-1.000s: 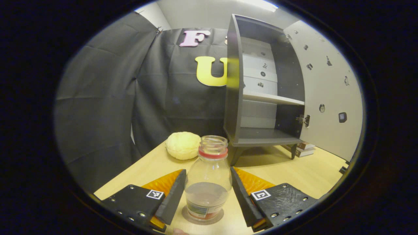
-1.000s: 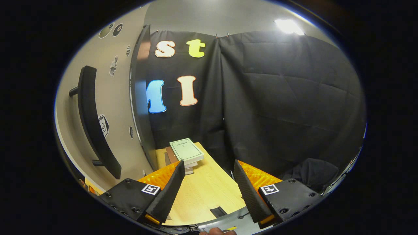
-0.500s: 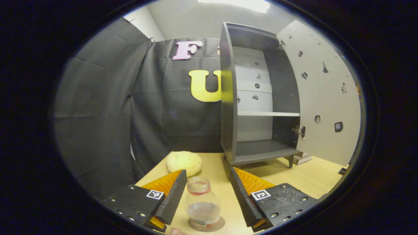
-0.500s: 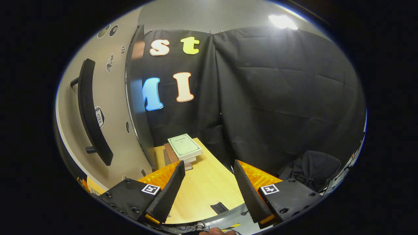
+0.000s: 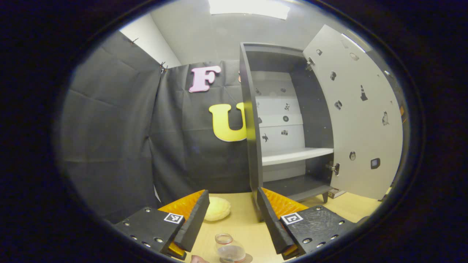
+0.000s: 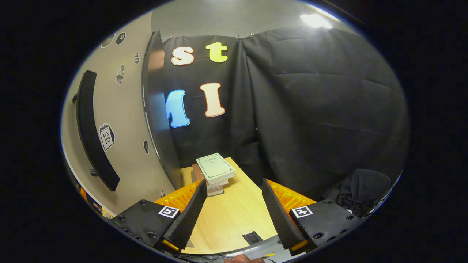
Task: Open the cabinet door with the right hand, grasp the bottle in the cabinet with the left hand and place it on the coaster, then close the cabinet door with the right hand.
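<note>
Left gripper (image 5: 230,223): risen off bottle (image 5: 229,249), fingers spread. Right gripper (image 6: 231,212): spread, empty; hook handle (image 6: 91,131), swing door (image 6: 120,120) shut smoothly.

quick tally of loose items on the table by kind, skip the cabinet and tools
Bottle: 1, on the coaster
Coaster: 1
Yellow bun-like lump: 1
Books: 3 as far as I can tell, stacked beside the open cabinet door
Total: 6
</note>
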The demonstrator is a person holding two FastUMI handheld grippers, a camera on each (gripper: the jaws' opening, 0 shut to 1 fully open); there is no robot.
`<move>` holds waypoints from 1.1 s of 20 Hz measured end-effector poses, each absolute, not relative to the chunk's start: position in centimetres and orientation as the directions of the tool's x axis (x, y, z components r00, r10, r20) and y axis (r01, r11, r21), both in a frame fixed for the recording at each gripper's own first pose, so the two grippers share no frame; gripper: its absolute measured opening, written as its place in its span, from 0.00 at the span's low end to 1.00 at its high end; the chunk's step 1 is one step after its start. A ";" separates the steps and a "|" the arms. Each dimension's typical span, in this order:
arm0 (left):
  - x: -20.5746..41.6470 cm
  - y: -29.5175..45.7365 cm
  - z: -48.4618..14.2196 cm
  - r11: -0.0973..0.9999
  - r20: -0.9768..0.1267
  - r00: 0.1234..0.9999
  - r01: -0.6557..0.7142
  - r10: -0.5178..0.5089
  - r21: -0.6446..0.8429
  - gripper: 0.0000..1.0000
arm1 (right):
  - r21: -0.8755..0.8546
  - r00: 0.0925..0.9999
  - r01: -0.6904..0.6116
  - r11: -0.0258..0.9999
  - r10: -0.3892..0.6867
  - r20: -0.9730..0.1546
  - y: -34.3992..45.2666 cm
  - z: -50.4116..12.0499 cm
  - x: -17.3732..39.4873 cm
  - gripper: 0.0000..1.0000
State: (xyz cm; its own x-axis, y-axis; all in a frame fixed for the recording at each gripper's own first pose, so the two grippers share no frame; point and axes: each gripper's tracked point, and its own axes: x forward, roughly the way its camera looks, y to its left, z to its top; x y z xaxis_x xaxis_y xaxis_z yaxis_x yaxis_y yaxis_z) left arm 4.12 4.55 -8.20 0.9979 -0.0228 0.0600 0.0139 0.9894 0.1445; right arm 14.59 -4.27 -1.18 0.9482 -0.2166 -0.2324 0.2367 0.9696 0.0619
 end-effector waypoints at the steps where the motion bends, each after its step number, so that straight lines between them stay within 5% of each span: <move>1: 3.6 3.9 -7.1 0.989 0.061 0.998 -0.003 -0.006 0.149 0.79 | 0.054 0.954 0.212 0.976 -0.195 -0.229 -4.1 -1.1 14.9 0.96; 8: -1.9 -3.4 -2.7 0.998 -0.012 0.999 -0.043 0.042 -0.042 0.79 | 0.133 0.989 -0.015 0.991 0.034 -0.141 -1.7 3.7 16.1 0.93; 22: -10.2 -10.5 -1.2 0.993 -0.087 0.989 -0.121 0.120 -0.004 0.81 | 0.160 0.938 -0.333 0.929 0.343 -0.042 4.4 8.5 16.4 0.96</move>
